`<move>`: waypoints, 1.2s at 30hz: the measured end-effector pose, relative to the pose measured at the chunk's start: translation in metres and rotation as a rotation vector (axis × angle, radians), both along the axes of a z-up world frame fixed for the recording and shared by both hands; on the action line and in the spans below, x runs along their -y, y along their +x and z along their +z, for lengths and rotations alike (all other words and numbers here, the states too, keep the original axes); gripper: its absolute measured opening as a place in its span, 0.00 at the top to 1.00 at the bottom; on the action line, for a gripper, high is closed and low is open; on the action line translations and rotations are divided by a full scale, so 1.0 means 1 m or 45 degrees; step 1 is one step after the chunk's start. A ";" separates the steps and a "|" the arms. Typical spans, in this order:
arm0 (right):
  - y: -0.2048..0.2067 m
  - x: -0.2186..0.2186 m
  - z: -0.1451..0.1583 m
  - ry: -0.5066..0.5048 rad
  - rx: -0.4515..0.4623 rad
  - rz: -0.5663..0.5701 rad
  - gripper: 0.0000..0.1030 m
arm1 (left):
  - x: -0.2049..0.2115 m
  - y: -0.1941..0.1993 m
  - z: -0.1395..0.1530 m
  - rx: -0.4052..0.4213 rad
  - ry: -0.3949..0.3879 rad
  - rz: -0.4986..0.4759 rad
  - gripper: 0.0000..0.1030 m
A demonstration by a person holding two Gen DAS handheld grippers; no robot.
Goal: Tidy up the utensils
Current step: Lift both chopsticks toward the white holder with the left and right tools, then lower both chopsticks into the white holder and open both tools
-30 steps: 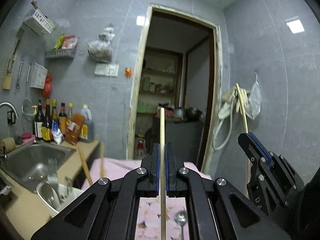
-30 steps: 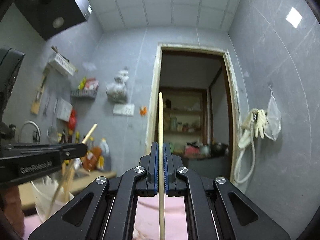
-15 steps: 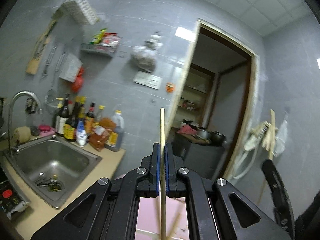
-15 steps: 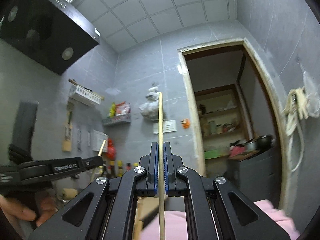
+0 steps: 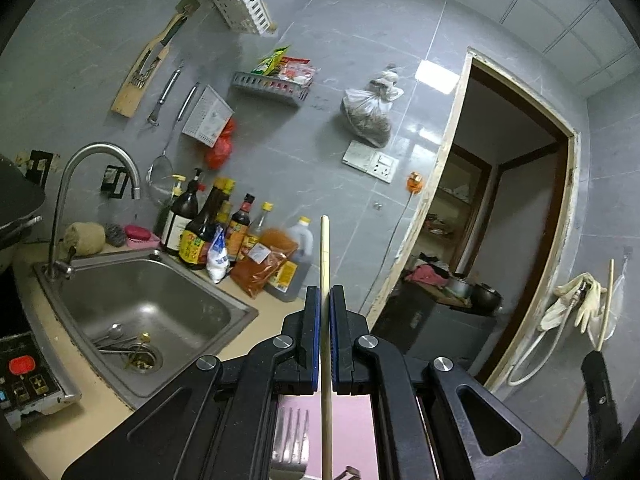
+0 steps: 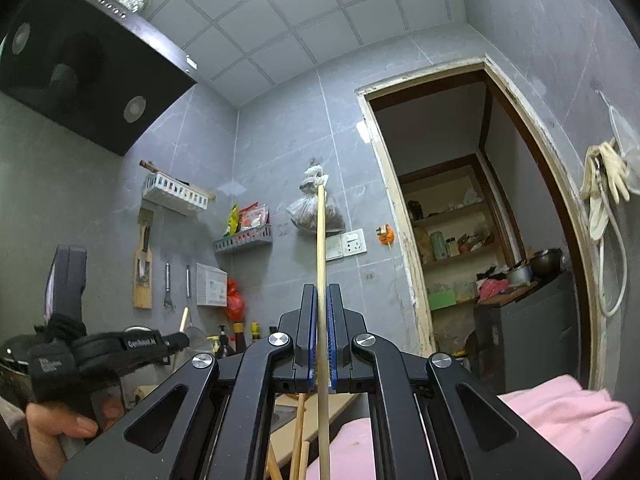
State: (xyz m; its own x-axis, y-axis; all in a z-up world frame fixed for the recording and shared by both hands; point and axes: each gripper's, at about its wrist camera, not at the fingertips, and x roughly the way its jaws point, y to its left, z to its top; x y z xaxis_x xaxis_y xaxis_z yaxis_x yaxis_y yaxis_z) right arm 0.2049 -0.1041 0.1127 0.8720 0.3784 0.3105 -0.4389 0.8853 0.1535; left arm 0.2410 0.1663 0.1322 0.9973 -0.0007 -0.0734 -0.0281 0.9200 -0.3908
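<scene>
Set into the beige desk, a steel sink holds spoons; each gripper, left and right, is clamped on a pale wooden chopstick.

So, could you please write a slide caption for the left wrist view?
Left hand-held gripper shut on a wooden chopstick, raised above the steel sink.

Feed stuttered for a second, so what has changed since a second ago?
Both grippers tilted upward, raising their chopsticks. The left gripper view swung left, from the doorway to the sink. Nothing grabbed or released: left chopstick and right chopstick, in the right gripper, stay clamped upright in shut jaws.
</scene>
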 end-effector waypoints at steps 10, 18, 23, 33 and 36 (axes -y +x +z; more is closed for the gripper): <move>0.010 0.000 -0.006 0.034 -0.060 0.093 0.98 | -0.007 0.008 -0.017 -0.080 -0.024 0.059 0.98; 0.015 -0.008 -0.017 0.010 -0.118 0.116 0.98 | -0.009 0.006 -0.022 -0.074 -0.048 0.042 0.98; 0.009 -0.020 -0.031 -0.071 -0.135 0.062 0.98 | -0.009 0.006 -0.023 -0.067 -0.048 0.020 0.98; -0.005 -0.043 -0.047 -0.212 -0.117 -0.023 0.98 | 0.004 0.003 -0.025 -0.032 0.021 0.032 0.98; -0.004 -0.045 -0.049 -0.224 -0.126 -0.014 0.98 | 0.009 0.003 -0.026 -0.012 0.064 0.051 0.98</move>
State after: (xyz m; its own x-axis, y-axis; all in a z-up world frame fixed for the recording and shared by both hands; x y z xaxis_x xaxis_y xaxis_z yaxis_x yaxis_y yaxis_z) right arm 0.2006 -0.0592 0.0634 0.8994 0.4095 0.1530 -0.4194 0.9070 0.0380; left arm 0.2444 0.1570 0.1058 0.9957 0.0428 -0.0816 -0.0684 0.9365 -0.3439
